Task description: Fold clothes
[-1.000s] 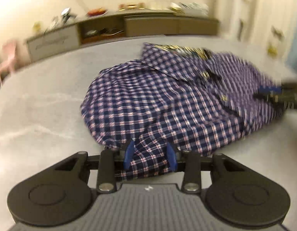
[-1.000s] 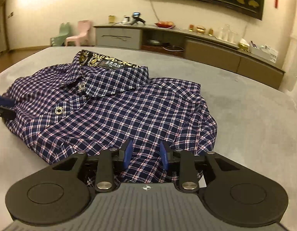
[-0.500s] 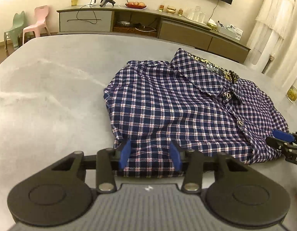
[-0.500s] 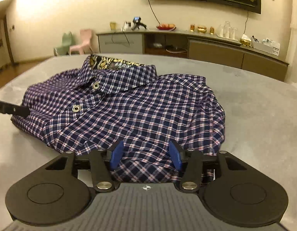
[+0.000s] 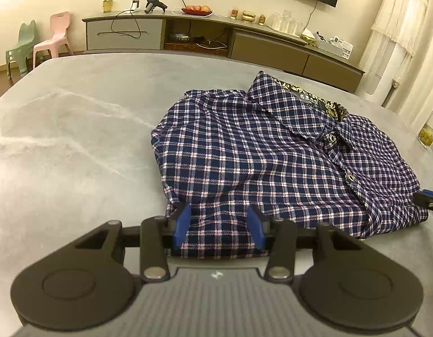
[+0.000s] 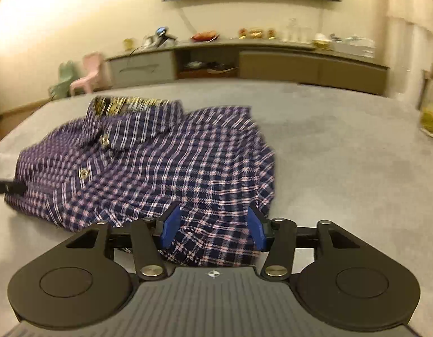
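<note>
While both lie at its near hem, shirt [image 5: 267,151] between left tool [image 5: 218,226] (parted), right tool [image 6: 213,226] opening.

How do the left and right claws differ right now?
The right claw has jaws that are opening and stand wider; the left claw has a narrower gap. The left claw sits at the shirt hem on one side of the buttons, the right claw on the other. Both have plaid cloth between their blue pads, seemingly unpinched.
</note>
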A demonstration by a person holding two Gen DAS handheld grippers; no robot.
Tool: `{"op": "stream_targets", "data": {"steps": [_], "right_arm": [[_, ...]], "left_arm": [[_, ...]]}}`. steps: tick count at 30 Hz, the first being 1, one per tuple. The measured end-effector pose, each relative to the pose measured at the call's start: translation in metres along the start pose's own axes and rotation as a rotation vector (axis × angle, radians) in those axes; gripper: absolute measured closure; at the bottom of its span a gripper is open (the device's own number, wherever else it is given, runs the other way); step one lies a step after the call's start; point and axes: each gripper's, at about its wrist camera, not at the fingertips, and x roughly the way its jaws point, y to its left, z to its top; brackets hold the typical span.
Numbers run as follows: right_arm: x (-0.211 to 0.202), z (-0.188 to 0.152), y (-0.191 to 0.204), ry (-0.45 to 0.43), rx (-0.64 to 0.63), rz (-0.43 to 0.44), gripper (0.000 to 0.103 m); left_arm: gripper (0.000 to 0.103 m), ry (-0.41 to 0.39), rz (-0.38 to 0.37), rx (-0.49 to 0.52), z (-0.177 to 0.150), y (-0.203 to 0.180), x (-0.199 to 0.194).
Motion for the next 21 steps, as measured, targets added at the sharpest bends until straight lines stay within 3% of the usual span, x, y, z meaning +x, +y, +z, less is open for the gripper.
{"op": "stream_targets", "data": {"steps": [2,4,5,7,10,15,16,21], "right_arm": [[-0.016,-0.004,0.006,-0.042,0.030,0.028,0.037],[-0.031,-0.009,0.013,-0.080,0.057,0.052,0.016],[-0.036,-0.014,0.017,-0.091,0.065,0.052,0.014],[-0.039,-0.024,0.023,-0.094,0.071,0.041,0.012],[-0.036,-0.035,0.029,-0.058,0.075,0.010,0.011],[-0.034,-0.038,0.038,0.001,0.076,-0.069,0.008],[-0.036,-0.036,0.040,-0.001,0.070,-0.078,0.004],[-0.045,-0.031,0.046,-0.019,0.041,-0.102,0.001]], "left_arm": [[0.055,-0.003,0.014,-0.015,-0.002,-0.002,-0.003],[0.047,-0.009,0.026,-0.026,-0.005,-0.009,-0.013],[0.043,-0.020,0.025,-0.024,-0.008,-0.014,-0.021],[0.023,-0.040,0.019,-0.020,-0.017,-0.024,-0.036],[0.010,-0.050,0.015,-0.003,-0.034,-0.042,-0.055],[0.007,-0.020,0.023,0.035,-0.042,-0.066,-0.064],[0.002,-0.024,0.013,0.026,-0.042,-0.069,-0.066],[0.000,-0.032,-0.105,0.006,-0.037,-0.085,-0.074]]}}
